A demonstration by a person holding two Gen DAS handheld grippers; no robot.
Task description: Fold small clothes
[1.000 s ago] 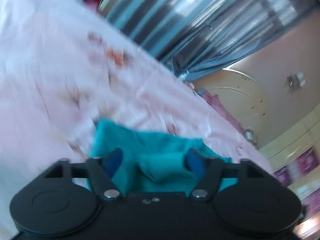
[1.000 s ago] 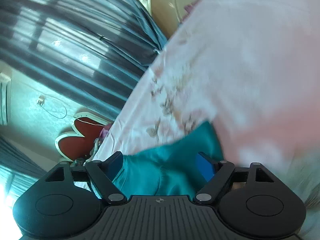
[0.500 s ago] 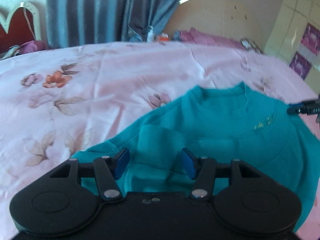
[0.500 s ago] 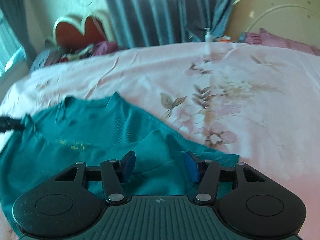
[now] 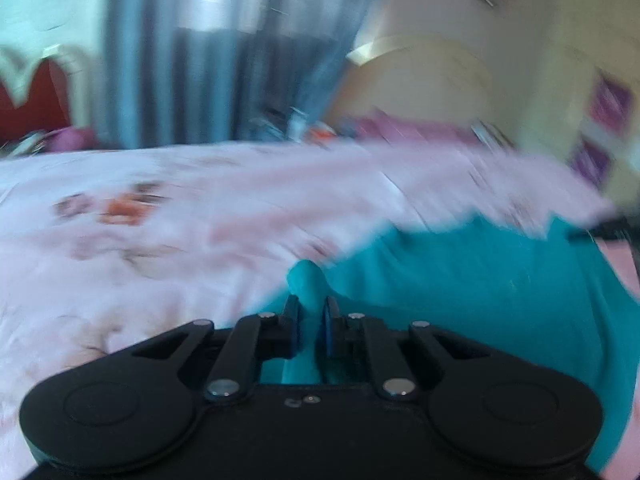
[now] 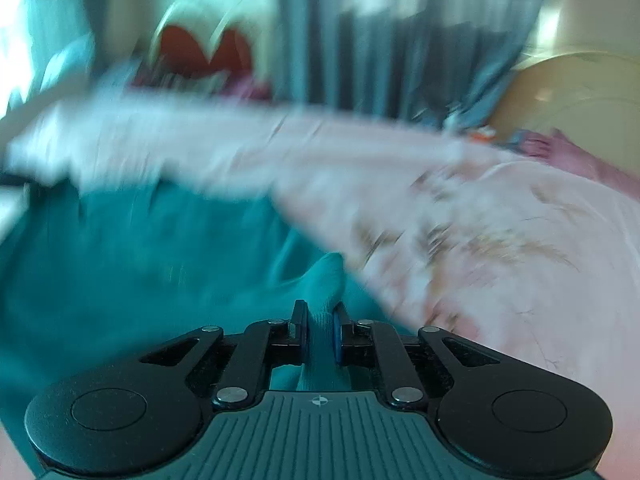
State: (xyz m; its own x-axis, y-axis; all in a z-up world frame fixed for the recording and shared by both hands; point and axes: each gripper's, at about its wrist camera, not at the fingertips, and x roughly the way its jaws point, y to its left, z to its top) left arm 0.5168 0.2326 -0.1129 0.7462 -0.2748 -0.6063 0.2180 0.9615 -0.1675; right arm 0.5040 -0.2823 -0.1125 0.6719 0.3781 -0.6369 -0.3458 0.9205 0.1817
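Observation:
A small teal sweatshirt (image 5: 480, 280) lies spread on a pink flowered bed sheet (image 5: 160, 240). In the left wrist view my left gripper (image 5: 310, 312) is at the garment's left edge. Its jaws are closing, and a bunched fold of teal cloth is pinched between the blue pads. In the right wrist view the sweatshirt (image 6: 120, 260) fills the lower left. My right gripper (image 6: 320, 316) is at its right edge on the sheet (image 6: 500, 260), its jaws closing with a ridge of teal fabric squeezed between them. Both views are blurred.
Grey-blue curtains (image 5: 224, 72) hang behind the bed. A cream curved headboard (image 5: 420, 80) stands at the back right, with pink-purple bedding (image 5: 408, 128) below it. A red heart-shaped piece (image 6: 208, 52) and piled clothes sit at the back left.
Both grippers have gone from wide open over the sweatshirt's edges to pinched on folds of teal cloth. Both views rolled level after a strong tilt.

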